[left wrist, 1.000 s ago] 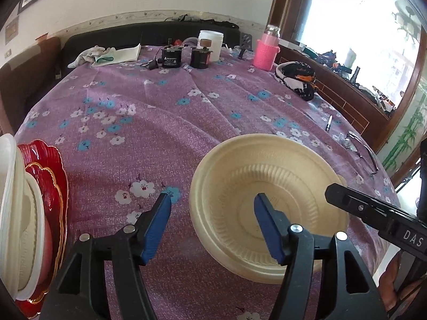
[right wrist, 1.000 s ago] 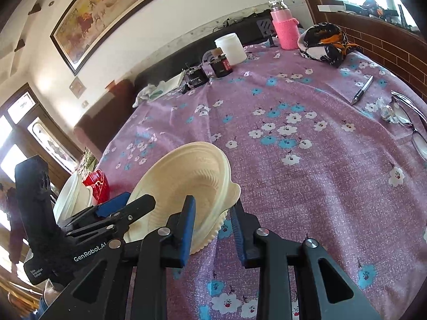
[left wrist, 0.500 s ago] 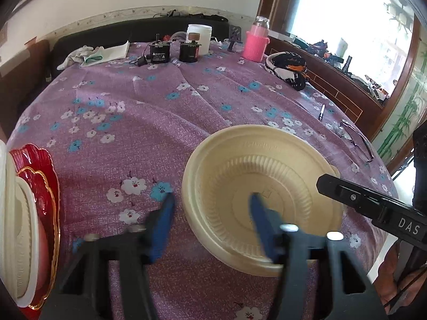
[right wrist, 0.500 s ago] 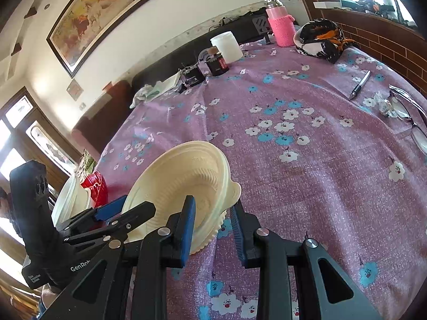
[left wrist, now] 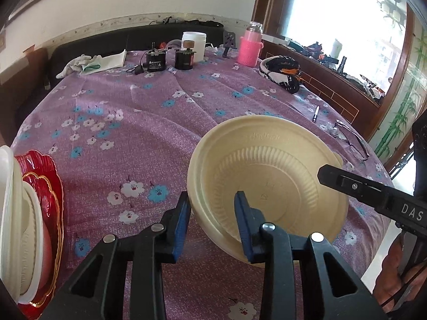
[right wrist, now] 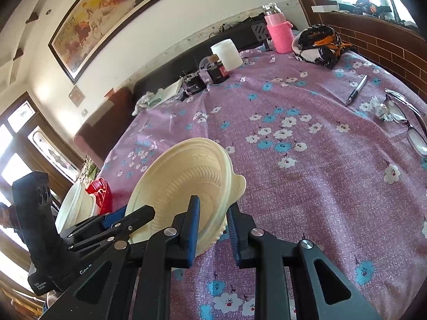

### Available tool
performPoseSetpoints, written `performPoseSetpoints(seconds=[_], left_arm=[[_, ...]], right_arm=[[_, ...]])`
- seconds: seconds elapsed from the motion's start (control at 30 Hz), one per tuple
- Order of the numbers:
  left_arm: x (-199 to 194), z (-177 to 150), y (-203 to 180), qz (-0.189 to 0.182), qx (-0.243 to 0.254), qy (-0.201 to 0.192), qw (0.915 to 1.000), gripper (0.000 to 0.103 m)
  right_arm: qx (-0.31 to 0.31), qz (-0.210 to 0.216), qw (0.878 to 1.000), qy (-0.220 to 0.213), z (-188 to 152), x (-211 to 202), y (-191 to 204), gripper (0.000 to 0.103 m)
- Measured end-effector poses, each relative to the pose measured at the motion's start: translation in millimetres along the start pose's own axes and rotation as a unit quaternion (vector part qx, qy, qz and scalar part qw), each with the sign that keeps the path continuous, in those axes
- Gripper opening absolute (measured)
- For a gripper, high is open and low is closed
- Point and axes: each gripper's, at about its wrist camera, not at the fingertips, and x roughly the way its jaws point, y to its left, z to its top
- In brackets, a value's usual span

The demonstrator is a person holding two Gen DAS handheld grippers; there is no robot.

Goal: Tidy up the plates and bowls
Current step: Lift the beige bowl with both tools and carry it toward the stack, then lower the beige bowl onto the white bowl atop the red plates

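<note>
R gripper (right wrist: 212, 229) pinches bowl (left wrist: 267, 176) rim; L gripper (left wrist: 213, 213) closing on near rim, not clamped yet; seat pads before R lets go.

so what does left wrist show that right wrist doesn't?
Left wrist only: the stacked cream dishes on a red plate close at left edge, and the left gripper with its jaws astride the bowl's near rim, having just been closing.
Right wrist only: a framed painting and the right gripper shut on the bowl's rim.
Both: cream bowl tilted, pink bottle, pen, glasses.
</note>
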Motion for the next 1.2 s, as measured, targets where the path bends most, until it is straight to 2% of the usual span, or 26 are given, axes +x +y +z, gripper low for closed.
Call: performPoseSetpoints(seconds=[0.33, 0.6, 0.63, 0.77, 1.2], left_arm=[[-2, 0, 8, -0.018, -0.018, 0.003, 0.9997, 0.033], [0, -1, 7, -0.018, -0.019, 0.002, 0.9997, 0.032], [0, -1, 7, -0.017, -0.017, 0.001, 0.9997, 0.031], [0, 0, 8, -0.010, -0.014, -0.003, 0.9999, 0.012], [-23, 4, 7, -0.002, -0.011, -0.035, 0.9993, 0.011]], right_arm=[[0.002, 0.005, 1.000, 0.000, -2, -3, 2, 0.022], [0.005, 0.003, 1.000, 0.002, -2, -1, -1, 0.022], [0.005, 0.002, 1.000, 0.002, -3, 0, -2, 0.022], [0.011, -0.008, 1.000, 0.008, -2, 2, -6, 0.024], [0.003, -0.004, 1.000, -0.012, 3, -11, 2, 0.022]])
